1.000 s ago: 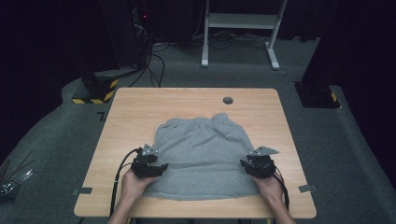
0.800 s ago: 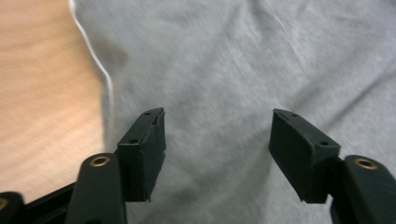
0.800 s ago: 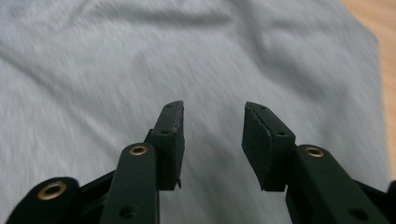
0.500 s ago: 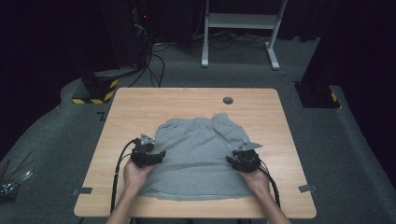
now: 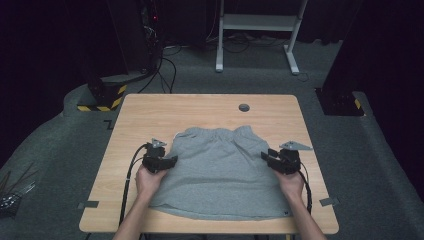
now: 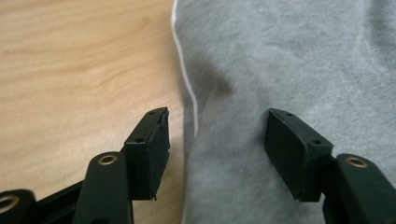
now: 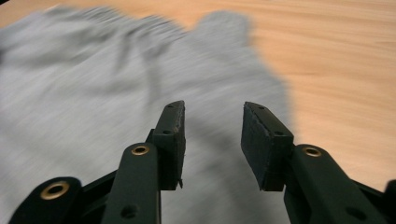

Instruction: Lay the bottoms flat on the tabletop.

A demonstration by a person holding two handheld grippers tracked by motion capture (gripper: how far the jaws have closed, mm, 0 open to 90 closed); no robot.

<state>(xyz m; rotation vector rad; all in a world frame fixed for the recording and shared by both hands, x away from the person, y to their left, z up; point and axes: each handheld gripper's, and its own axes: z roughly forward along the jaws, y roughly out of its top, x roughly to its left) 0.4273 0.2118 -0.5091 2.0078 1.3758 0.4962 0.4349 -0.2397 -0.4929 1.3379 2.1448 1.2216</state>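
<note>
- Grey jersey shorts [image 5: 220,175] lie spread flat on the light wooden tabletop [image 5: 150,112], waistband toward the far edge and hem toward our side.
- Our left gripper [image 5: 170,161] sits at the garment's left edge; from the left gripper view its fingers [image 6: 148,151] stand apart with a clear gap, one over bare wood and the other over cloth, so the white-stitched side seam [image 6: 187,79] runs between them. The pads press on nothing.
- Our right gripper [image 5: 267,157] hovers at the garment's right edge. From its own view the fingers [image 7: 266,144] are parted to a moderate gap, both over grey cloth, with the cloth's edge and bare wood just to one side. Nothing is clamped between them.
- We read no brand, label or writing anywhere; a small dark mark [image 5: 286,213] sits at the hem's near right corner, too small to tell what it is.
- From the high view we get the whole layout: both hands, the trailing black cables [image 5: 129,185], the round grey grommet [image 5: 244,107] near the far edge, grey tape strips [image 5: 88,204] at the near corners, and a white frame [image 5: 257,22] on the carpet beyond.
- From the gripper views we get the knit texture and the seam line, though the right gripper view is blurred.
</note>
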